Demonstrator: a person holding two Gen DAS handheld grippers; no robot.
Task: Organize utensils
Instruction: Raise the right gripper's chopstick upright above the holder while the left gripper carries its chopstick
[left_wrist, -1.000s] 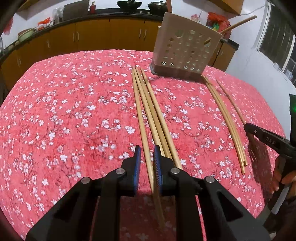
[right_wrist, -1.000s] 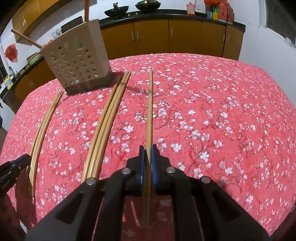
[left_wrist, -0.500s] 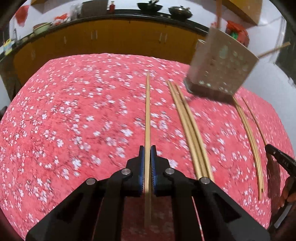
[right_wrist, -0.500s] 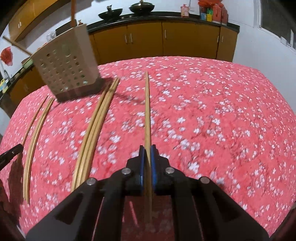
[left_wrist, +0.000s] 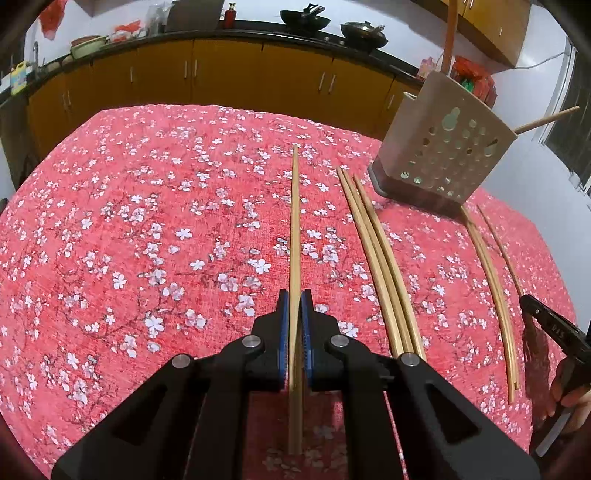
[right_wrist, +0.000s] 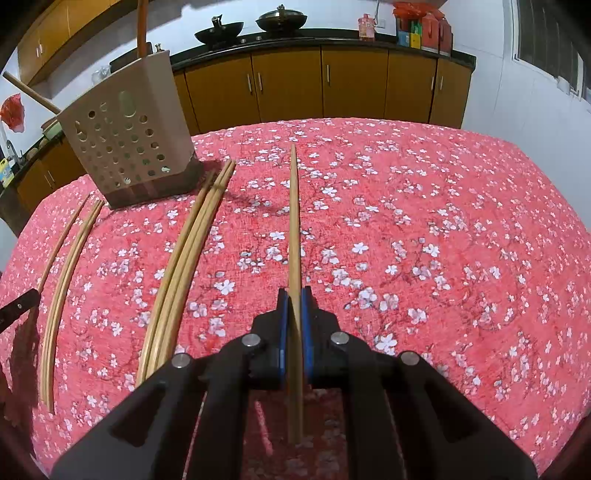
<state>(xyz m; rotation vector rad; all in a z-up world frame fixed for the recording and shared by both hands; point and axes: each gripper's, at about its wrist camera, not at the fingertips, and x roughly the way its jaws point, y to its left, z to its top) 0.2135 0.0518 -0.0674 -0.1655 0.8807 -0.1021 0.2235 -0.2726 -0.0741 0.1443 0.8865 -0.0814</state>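
My left gripper is shut on one bamboo chopstick that points straight ahead over the red flowered tablecloth. Three loose chopsticks lie just right of it. Farther right lies another curved bundle. The beige perforated utensil holder stands at the back right with a stick poking out of it. My right gripper is shut on its own chopstick. Beside it on the left lies a loose bundle, and the holder stands at the back left.
Orange kitchen cabinets with a black counter, woks and bottles run behind the table. The right gripper's tip and a hand show at the right edge of the left wrist view. The left gripper's tip shows at the right wrist view's left edge.
My left gripper has shut on one chopstick from the bundle and carried it to the left, away from the other three. The right gripper has kept its chopstick and barely moved.
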